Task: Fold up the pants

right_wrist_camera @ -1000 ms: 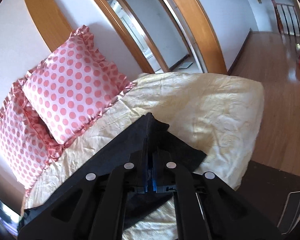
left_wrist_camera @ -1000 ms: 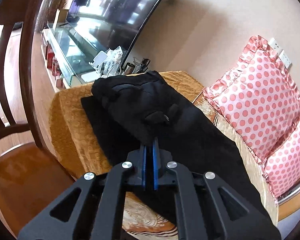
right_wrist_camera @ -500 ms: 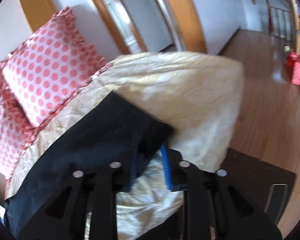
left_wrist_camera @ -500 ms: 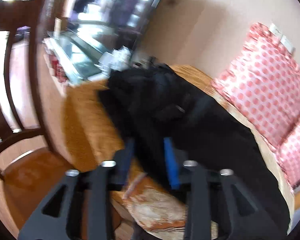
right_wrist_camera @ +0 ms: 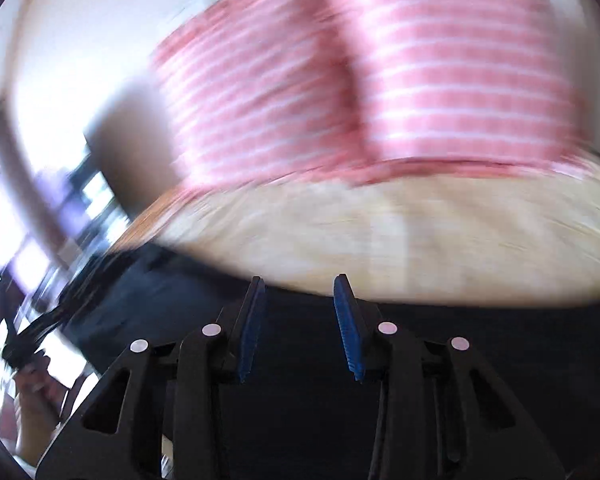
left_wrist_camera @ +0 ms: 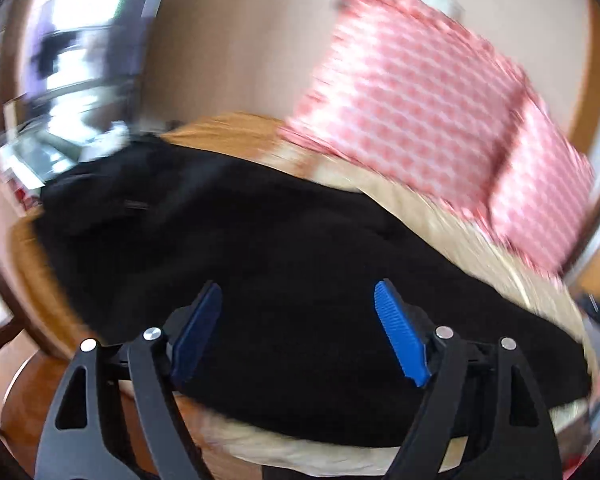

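Ribbed blue fingers (left_wrist_camera: 398, 332) splayed over soft black pants (left_wrist_camera: 260, 248).

Both wrist views were motion-blurred. In the left wrist view the pink dotted cushions (left_wrist_camera: 432, 136) smeared into a checked pattern; the shiny furniture at far left (left_wrist_camera: 60, 80) could not be identified. The black fabric pants (left_wrist_camera: 284, 280) showed no seams or fold lines, and their near end ran under the left claw (left_wrist_camera: 298, 332). In the right wrist view the cushions (right_wrist_camera: 380, 92) streaked into stripes, the pants (right_wrist_camera: 300, 400) were cut off by the lower edge behind the right claw (right_wrist_camera: 300, 328), and the objects at lower left (right_wrist_camera: 32, 344) were unreadable.
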The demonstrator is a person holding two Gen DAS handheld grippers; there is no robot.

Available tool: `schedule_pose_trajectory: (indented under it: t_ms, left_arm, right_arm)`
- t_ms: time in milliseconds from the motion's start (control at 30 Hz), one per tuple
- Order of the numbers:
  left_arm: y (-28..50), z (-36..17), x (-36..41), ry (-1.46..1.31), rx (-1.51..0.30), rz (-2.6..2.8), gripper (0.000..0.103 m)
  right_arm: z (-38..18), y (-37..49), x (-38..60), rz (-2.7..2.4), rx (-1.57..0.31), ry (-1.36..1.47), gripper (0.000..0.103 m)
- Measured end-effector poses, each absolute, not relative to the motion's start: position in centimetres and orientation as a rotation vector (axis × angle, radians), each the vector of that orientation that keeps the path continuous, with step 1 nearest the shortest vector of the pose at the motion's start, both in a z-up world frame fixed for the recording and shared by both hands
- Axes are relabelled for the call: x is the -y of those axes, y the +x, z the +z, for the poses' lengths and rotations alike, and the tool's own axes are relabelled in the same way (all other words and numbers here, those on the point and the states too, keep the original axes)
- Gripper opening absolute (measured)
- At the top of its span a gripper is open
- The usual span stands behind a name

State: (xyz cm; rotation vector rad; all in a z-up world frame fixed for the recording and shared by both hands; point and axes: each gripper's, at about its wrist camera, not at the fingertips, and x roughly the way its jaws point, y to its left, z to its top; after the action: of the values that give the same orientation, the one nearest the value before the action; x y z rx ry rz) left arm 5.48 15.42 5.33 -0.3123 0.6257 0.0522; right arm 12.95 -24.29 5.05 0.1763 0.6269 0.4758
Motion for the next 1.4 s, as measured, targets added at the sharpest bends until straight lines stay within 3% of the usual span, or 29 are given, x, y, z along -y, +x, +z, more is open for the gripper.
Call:
schedule_pose_trajectory:
  t_ms: [167,333,433,867,1033,1233,1400]
  left_arm:
    - [7.1,2.8,-12.4,-0.216,-0.737,-0.008,0.080]
    - [5.4,1.7,-11.6,-0.122,-0.707,-0.005,0.082]
    - [4.8,1.8,-12.3,-0.158,-0.693,-0.028,0.084]
    - [5.0,2.1,-12.5,-0.199,-0.673,-0.081,0.093]
    - [5.2,2.1,-12.5,-0.200,-0.673,-0.086,0.095]
    - [5.4,2.0,-12.3,-0.201,-0.675,-0.082,0.099]
    - [5.3,1.8,-11.8,-0.165,-0.673,-0.071,0.099]
  right_arm:
    - [4.0,19.7,13.9,0.648,-0.758,-0.042,0.037]
    - [3.2,22.9,8.7,0.729,-0.780,-0.188,0.035]
    - [2.2,23.7,6.6,0.750,-0.813,-0.237,0.026]
    - [0.4,23.7,6.0,0.753,-0.853,-0.312,0.025]
    - [0.4,22.6,5.5,0.775,-0.826,-0.386,0.003]
    - [1.6,22.6,4.5,0.648,-0.685,-0.487,0.001]
    - [0.1,23.5,4.2,0.627,-0.698,-0.529,0.001]
